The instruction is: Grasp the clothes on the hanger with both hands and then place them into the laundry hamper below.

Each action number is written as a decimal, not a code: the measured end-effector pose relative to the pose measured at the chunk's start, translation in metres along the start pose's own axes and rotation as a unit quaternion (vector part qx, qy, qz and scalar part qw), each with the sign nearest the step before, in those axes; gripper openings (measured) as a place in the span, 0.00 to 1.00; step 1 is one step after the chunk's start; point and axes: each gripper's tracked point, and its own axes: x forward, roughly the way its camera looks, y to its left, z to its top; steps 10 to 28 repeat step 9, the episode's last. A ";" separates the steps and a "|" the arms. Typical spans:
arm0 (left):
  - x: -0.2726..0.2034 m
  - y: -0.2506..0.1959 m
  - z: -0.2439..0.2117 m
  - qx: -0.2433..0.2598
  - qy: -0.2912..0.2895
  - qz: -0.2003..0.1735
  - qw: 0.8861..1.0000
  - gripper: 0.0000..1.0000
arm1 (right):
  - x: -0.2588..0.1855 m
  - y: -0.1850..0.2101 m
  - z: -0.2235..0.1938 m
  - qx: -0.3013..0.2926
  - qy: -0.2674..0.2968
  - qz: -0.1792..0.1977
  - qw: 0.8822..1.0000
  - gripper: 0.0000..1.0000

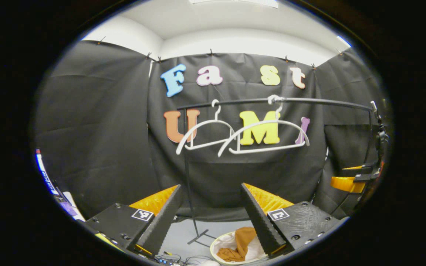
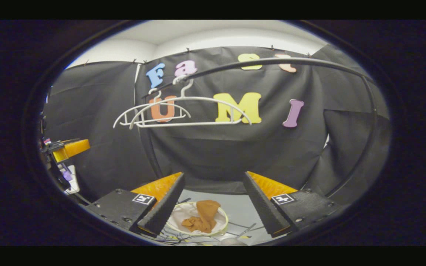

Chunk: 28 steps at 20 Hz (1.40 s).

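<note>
Two bare white hangers (image 1: pixel 261 136) (image 2: pixel 183 111) hang from the black rail (image 1: pixel 309 100) (image 2: pixel 309 61). An orange-brown garment (image 1: pixel 239 244) (image 2: pixel 202 218) lies in the round white laundry hamper (image 1: pixel 216 244) (image 2: pixel 223 224) on the floor below. My left gripper (image 1: pixel 210 188) is open, its fingers apart with nothing between them, held above and short of the hamper. My right gripper (image 2: pixel 213 177) is open too, empty, above the hamper. The right gripper (image 1: pixel 353 179) shows at the right edge of the left gripper view; the left gripper (image 2: pixel 67 147) shows at the left edge of the right gripper view.
The rack's black upright pole (image 1: pixel 190 192) and foot (image 1: pixel 202 236) stand left of the hamper. Cables (image 1: pixel 183 258) (image 2: pixel 242 231) lie on the grey floor in front. The rack's right post (image 2: pixel 364 147) curves down at the right.
</note>
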 end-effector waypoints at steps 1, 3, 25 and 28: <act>-0.005 0.000 0.013 -0.003 -0.015 0.008 1.000 1.00 | -0.008 -0.001 0.012 0.001 -0.015 0.006 1.000 1.00; -0.017 0.001 0.036 0.003 -0.040 0.030 0.999 1.00 | -0.020 -0.010 0.032 -0.002 -0.040 0.010 0.999 1.00; -0.052 -0.015 0.088 0.036 -0.091 0.055 0.994 1.00 | -0.054 -0.029 0.076 0.020 -0.112 0.014 0.993 1.00; -0.052 -0.015 0.088 0.036 -0.091 0.055 0.994 1.00 | -0.054 -0.029 0.076 0.020 -0.112 0.014 0.993 1.00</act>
